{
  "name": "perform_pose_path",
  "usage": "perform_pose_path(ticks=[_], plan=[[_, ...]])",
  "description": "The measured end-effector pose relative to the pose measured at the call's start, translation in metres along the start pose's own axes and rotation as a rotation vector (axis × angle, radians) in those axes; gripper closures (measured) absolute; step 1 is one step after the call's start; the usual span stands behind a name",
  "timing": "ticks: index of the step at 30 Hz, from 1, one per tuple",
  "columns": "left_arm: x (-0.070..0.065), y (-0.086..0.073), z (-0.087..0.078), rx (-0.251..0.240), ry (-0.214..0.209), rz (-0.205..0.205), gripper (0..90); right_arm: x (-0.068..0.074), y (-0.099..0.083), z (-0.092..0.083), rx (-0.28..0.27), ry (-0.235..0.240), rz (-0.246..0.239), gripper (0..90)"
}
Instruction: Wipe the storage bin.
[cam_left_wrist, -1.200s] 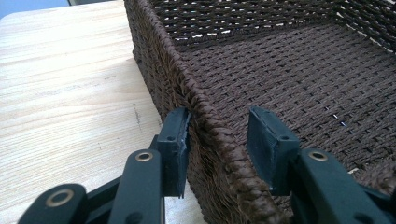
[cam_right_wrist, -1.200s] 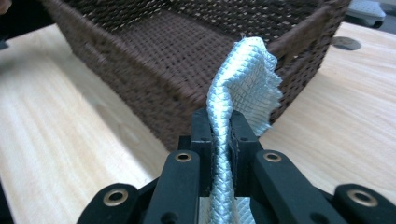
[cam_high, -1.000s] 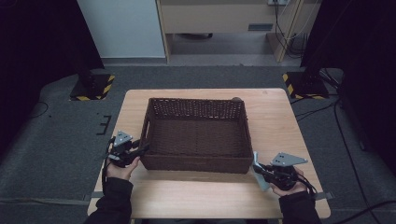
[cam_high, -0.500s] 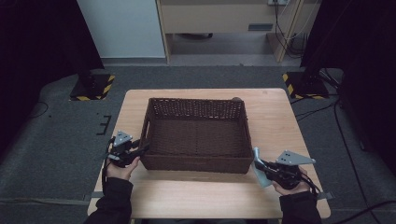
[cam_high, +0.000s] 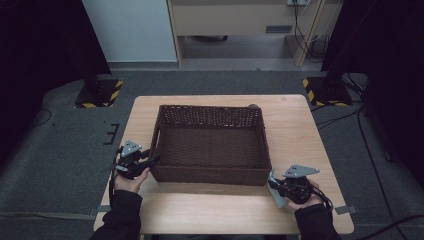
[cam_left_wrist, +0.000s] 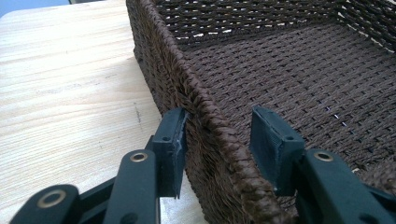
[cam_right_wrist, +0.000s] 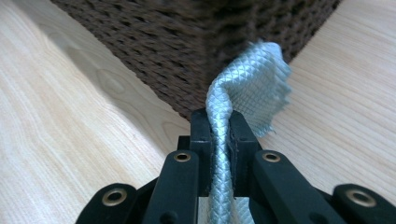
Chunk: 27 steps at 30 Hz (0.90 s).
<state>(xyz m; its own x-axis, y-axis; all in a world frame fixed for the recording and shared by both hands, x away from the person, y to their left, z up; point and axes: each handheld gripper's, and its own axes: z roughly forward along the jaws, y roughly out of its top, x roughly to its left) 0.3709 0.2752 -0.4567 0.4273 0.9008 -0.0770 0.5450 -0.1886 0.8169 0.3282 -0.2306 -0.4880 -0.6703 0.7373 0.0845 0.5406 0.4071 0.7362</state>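
A brown woven basket (cam_high: 211, 145) is sitting in the middle of the pale wooden desk (cam_high: 300, 130), with bare wood lying open on both sides and a wide strip free along the near edge. The basket is rectangular, its long axis running left to right across the desk, its open top facing up. Its walls are tight braided cord, with a looser lattice band near the rim on the far side.

At the basket's near left corner the left tool (cam_left_wrist: 217, 135) is straddling the side wall: one black pad is touching the wall's outer face, the other is standing clear inside the basket, so the jaws are released, and they have just been opening a little.

At the near right corner the right tool (cam_right_wrist: 219, 123) is clenching a strip of pale blue-grey cloth (cam_right_wrist: 254, 88) with a quilted diamond texture. The cloth is rising upright from the jaws and curling over just beside the basket's corner.
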Motion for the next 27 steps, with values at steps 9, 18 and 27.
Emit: perform_pose_path(ticks=[9,18,27], plan=[[0.001,0.0,0.0,0.001,-0.007,-0.003,53.0,-0.033,-0.007,-0.024,-0.089,-0.159,0.123,83.9],[0.002,0.0,0.001,0.001,-0.008,-0.007,52.7,-0.065,-0.022,-0.031,-0.092,-0.301,0.198,83.8],[0.002,0.0,0.001,0.001,-0.009,-0.009,51.6,-0.074,-0.028,-0.014,-0.021,-0.297,0.221,78.1]])
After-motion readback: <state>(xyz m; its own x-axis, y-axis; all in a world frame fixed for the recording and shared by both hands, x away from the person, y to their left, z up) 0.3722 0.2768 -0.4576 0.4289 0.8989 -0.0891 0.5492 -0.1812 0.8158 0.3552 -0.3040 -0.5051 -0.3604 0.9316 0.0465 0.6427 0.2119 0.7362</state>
